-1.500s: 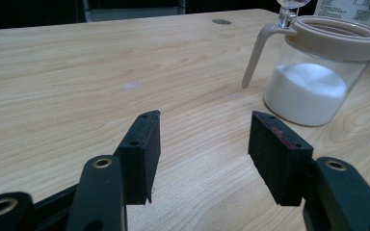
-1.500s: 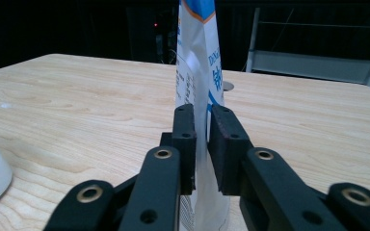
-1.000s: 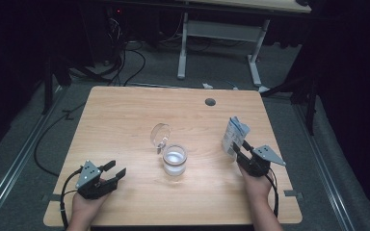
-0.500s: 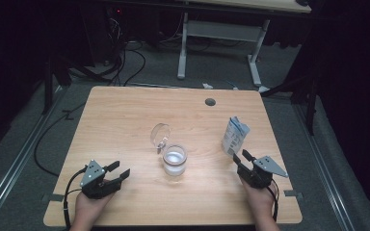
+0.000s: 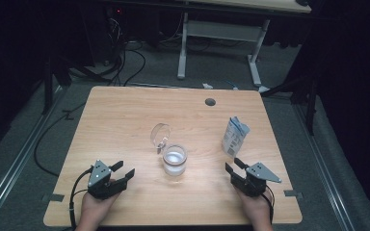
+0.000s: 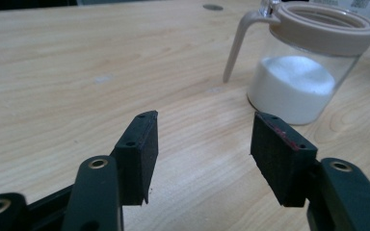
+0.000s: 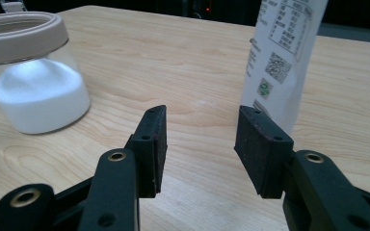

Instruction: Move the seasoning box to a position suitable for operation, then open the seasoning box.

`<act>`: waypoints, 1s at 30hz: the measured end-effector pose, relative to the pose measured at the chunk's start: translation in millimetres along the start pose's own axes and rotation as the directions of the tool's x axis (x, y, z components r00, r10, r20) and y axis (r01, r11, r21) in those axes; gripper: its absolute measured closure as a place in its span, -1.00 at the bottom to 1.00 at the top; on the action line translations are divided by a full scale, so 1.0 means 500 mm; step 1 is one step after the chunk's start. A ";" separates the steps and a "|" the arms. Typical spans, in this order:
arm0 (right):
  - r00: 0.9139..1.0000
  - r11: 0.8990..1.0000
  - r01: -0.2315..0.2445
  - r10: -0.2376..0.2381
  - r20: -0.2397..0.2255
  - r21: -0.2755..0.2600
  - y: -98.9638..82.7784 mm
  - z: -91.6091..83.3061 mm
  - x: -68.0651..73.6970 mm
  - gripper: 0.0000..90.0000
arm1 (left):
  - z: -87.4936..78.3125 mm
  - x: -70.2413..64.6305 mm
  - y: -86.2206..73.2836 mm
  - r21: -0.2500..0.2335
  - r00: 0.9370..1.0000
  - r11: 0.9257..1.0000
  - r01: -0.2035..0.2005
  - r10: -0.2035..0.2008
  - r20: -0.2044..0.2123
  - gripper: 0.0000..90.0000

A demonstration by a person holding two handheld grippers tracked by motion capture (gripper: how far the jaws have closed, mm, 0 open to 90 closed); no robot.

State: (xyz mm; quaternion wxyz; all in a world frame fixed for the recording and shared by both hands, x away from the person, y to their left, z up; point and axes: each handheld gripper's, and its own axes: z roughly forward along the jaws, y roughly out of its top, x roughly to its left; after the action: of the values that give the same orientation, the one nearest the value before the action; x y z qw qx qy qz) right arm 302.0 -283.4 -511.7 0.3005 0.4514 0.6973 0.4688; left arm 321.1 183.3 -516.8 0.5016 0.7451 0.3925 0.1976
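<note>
Two black jaws of the left gripper [image 6: 200, 149] stood apart over a wooden table [image 6: 77, 72], nothing between them. Ahead to the right sat a clear jar [image 6: 308, 62] holding white powder, with a beige rim and open lid.

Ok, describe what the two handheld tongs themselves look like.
Both the left tongs and the right tongs are black, each topped by a grey three-cornered plate and trailing a black cable. Up close, the jaws are black arms with brass-ringed holes, ending in flat rectangular textured pads. No sleeves are visible.
</note>
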 end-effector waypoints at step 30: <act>0.989 0.995 0.071 -0.061 -0.135 0.068 0.038 0.098 0.104 0.79 | 0.015 -0.014 0.035 -0.003 0.997 0.997 0.077 -0.077 0.013 0.27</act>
State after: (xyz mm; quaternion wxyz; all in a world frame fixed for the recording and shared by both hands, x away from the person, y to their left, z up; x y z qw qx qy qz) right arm 328.5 -214.5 -512.4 0.2519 0.4065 0.7469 0.4620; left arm 328.6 170.1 -503.7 0.5127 0.7297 0.4175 0.1741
